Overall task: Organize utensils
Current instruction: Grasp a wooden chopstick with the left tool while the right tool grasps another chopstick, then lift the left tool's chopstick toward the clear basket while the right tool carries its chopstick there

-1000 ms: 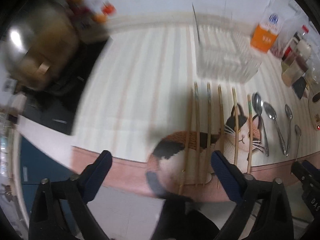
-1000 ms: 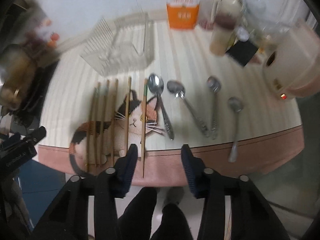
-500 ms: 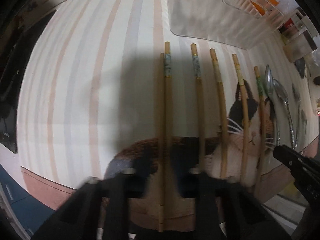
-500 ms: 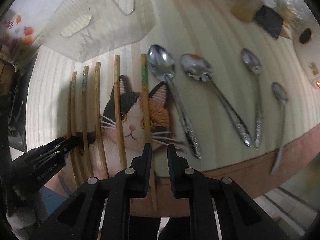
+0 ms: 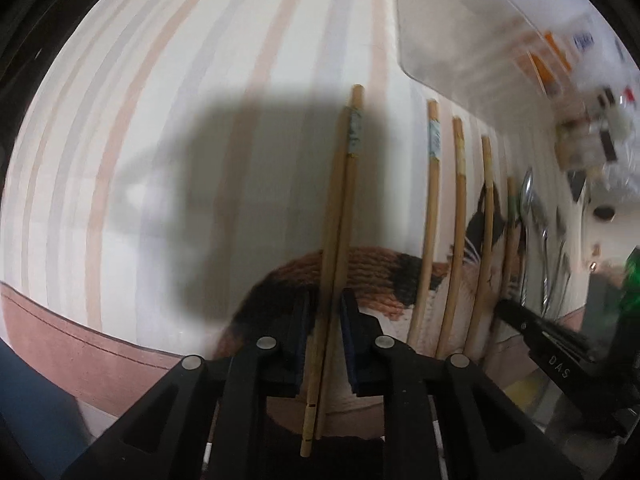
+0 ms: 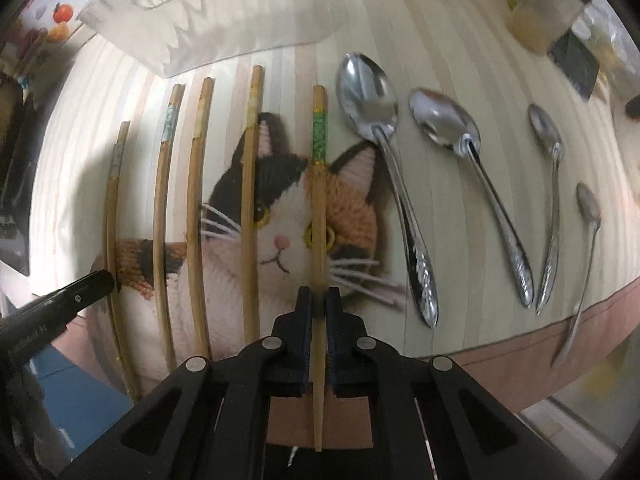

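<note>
Both claws are down at the near edge of the table; the left gripper (image 5: 325, 312) has its pads either side of a pair of chopsticks (image 5: 340, 216) lying touching each other at the left end of the row, and whether it is pinching them or only bracketing them I cannot tell, since a sliver of gap shows beside the sticks; the right gripper (image 6: 314, 304) looks closed on the green-banded chopstick (image 6: 319, 184), which runs straight out between its pads over the cat mat (image 6: 280, 216); three more chopsticks lie between the two, apart from one another, and four spoons (image 6: 404, 208) rest to the right, well apart from the sticks; the clear plastic organizer tray (image 6: 224, 40) waits just beyond the stick tips. To my eye the step is lifting sticks for the tray, and doing it well means squeezing squarely across the shafts, so the left pair does not scissor or roll apart; lift level, keep the thin ends from dragging on the mat, and mind the neighbouring sticks, which sit near enough to be nudged.
</note>
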Motion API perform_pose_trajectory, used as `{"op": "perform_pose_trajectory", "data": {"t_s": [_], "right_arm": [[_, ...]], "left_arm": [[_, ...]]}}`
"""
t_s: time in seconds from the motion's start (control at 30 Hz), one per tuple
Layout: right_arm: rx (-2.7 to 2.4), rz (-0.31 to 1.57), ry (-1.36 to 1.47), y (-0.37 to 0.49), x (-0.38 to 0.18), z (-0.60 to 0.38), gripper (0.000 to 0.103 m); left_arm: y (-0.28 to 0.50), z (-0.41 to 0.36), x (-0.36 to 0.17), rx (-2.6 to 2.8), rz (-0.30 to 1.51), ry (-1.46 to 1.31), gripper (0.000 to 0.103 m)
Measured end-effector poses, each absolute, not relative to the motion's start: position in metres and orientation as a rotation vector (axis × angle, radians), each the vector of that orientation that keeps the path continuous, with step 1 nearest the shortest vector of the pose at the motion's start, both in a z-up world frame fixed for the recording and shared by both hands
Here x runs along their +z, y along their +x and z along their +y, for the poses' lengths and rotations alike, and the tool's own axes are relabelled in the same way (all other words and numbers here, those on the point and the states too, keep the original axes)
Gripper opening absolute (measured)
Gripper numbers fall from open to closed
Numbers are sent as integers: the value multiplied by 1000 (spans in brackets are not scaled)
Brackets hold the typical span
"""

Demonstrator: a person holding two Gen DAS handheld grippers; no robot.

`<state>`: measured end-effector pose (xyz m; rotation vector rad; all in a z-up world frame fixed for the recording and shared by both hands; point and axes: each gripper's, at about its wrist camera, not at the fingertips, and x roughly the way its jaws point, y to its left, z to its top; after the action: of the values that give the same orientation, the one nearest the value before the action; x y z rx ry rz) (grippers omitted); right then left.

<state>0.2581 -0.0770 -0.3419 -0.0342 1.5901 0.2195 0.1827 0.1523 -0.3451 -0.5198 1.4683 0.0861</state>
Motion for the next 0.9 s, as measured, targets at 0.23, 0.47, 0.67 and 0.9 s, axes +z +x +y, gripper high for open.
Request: {"op": "perform_pose_trajectory", "data": {"t_s": [0.23, 0.47, 0.67, 0.9], "right_arm": [[200, 1610, -8, 260, -334, -82, 7], [187, 1613, -29, 279, -334, -82, 7], [172, 1603, -146, 281, -353, -54, 7], [153, 1627, -175, 261, -354, -51, 7]], "left_arm": [[191, 152, -348, 103, 1467, -432, 15], [218, 126, -337, 110, 1498, -275, 18], [220, 100, -339, 144, 1500, -129, 9], [183, 133, -333, 149, 1558, -225, 8]]}}
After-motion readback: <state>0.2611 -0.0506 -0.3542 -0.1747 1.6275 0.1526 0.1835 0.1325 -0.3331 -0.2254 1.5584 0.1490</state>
